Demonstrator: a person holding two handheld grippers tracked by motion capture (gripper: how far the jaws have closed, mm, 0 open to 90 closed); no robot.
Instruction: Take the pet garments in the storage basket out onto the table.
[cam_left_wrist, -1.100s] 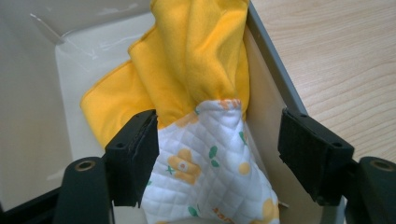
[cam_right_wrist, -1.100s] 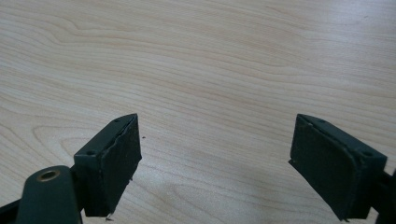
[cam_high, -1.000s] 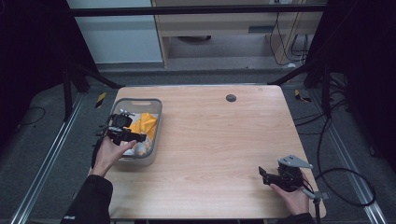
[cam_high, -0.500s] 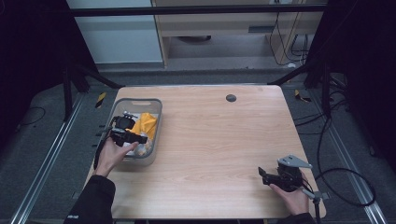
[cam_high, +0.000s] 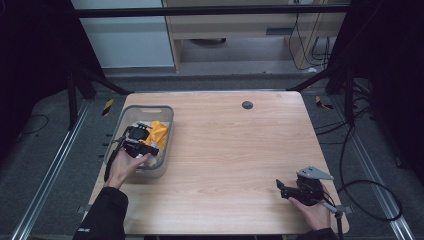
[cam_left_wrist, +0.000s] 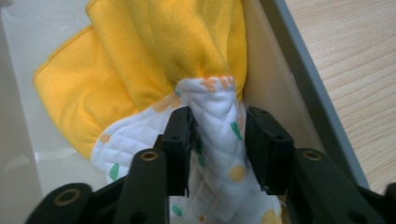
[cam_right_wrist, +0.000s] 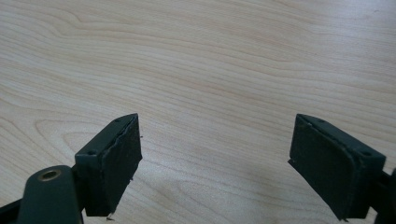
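At the left of the high view, the left gripper (cam_high: 141, 146) is being held inside a grey bin (cam_high: 169, 131) on the wooden table (cam_high: 230, 145). In the left gripper view, its jaws are being pressed together on a fold of a white quilted cloth (cam_left_wrist: 217, 140) with coloured spots, at the centre of the frame. A yellow cloth (cam_left_wrist: 140, 60) is being bunched against it, toward the upper left, within the bin's pale walls. At the lower right of the high view, the right gripper (cam_high: 284, 189) is being held over bare tabletop, and in the right gripper view its jaws are being kept wide apart with nothing between them.
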